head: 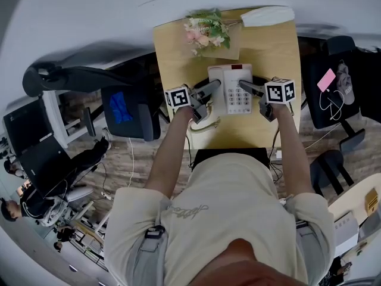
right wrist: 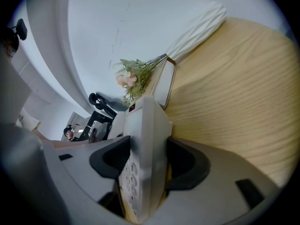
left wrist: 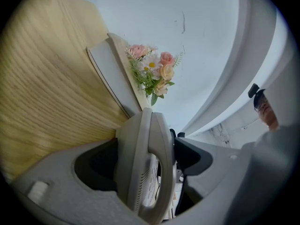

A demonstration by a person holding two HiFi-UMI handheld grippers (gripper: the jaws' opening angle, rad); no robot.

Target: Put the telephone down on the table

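- The white plastic push-button telephone (head: pixel 233 91) hangs between both grippers above the pale wooden table (head: pixel 178 52); I cannot tell whether it touches.
- The left gripper (head: pixel 213 88) clamps its handset side, and the right gripper (head: pixel 245 87) clamps its keypad side.
- Likely remaining: settle it, then let go.

Both arms are held stretched forward, left arm (head: pixel 165 154) and right arm (head: pixel 296 154) roughly parallel. The left gripper (head: pixel 212 87) is clamped on the left side of the telephone (head: pixel 236 94), the right gripper (head: pixel 245 87) on its right side. Both pairs of jaws are pressed against it.
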